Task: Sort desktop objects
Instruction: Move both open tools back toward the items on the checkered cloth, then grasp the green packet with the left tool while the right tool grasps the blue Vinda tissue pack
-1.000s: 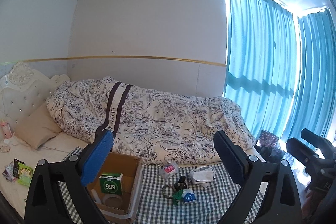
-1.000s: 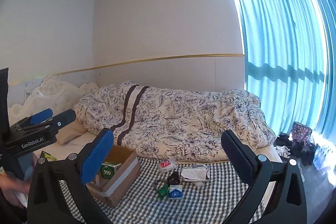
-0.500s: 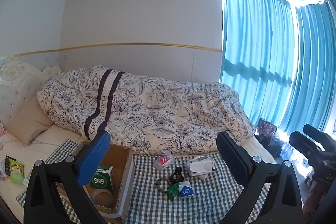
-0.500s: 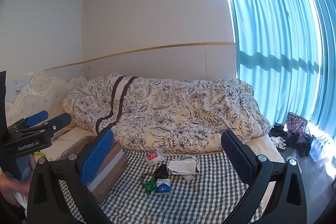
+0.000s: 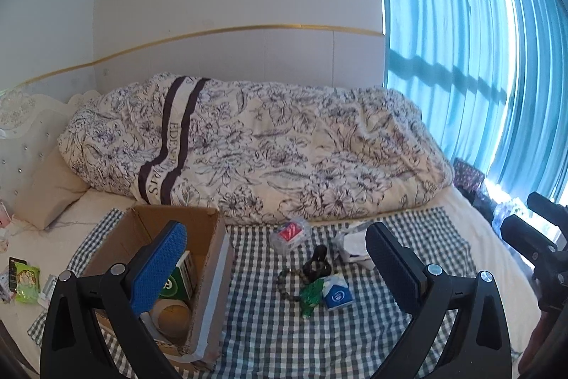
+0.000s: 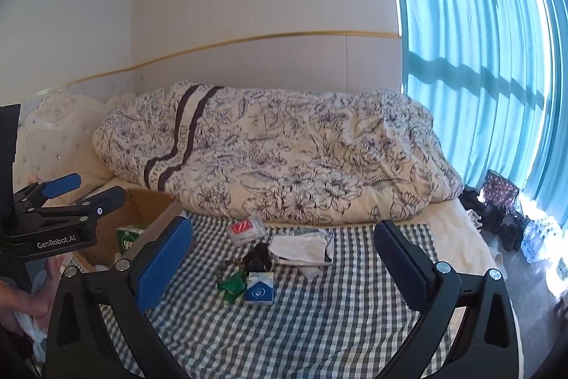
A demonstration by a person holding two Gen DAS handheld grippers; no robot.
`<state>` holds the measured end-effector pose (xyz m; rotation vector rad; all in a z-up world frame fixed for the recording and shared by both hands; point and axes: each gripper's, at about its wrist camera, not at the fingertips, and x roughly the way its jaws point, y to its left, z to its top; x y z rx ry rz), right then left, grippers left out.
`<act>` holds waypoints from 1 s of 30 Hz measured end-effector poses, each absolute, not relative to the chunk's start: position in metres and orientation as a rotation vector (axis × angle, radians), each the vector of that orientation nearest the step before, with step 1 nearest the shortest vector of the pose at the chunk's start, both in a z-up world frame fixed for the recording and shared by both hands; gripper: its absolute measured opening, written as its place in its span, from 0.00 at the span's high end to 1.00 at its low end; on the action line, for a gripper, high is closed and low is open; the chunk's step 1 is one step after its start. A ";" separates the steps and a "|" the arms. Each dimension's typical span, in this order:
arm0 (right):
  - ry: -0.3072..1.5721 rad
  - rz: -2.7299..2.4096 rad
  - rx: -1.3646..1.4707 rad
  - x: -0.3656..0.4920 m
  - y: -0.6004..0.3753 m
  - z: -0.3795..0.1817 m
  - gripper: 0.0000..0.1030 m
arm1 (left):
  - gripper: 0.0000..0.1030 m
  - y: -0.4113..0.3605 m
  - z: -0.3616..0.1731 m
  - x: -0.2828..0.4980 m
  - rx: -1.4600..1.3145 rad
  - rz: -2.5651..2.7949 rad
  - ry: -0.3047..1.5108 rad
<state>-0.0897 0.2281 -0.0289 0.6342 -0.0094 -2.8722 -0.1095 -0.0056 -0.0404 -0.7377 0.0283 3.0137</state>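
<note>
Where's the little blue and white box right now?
The blue and white box lies on the checked cloth, mid-frame in both wrist views, beside the green wrapper and right of the cardboard box.

left tongs (image 5: 275,260) agape, cardboard box (image 5: 209,272), blue packet (image 5: 337,296)

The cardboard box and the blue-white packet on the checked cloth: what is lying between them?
Only bare checked cloth separates the cardboard box from the blue-white packet, apart from a green wrapper touching the packet, in the left wrist view.
</note>
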 end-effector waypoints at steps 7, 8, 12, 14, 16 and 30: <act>0.016 -2.831 0.752 -0.116 0.226 -0.073 0.00 | 0.00 0.009 -0.083 -0.134 -0.815 2.962 0.096; 0.019 -2.822 0.772 -0.121 0.225 -0.080 0.00 | 0.01 0.011 -0.089 -0.137 -0.832 2.953 0.105; 0.021 -2.789 0.835 -0.135 0.223 -0.107 0.00 | 0.04 0.017 -0.115 -0.151 -0.888 2.925 0.123; 0.018 -2.761 0.876 -0.142 0.219 -0.122 0.01 | 0.06 0.019 -0.130 -0.159 -0.931 2.908 0.129; 0.028 -2.726 0.929 -0.150 0.215 -0.137 0.03 | 0.07 0.021 -0.148 -0.168 -0.990 2.883 0.122; 0.065 -2.627 1.081 -0.187 0.198 -0.204 0.13 | 0.14 0.021 -0.219 -0.205 -1.177 2.795 0.082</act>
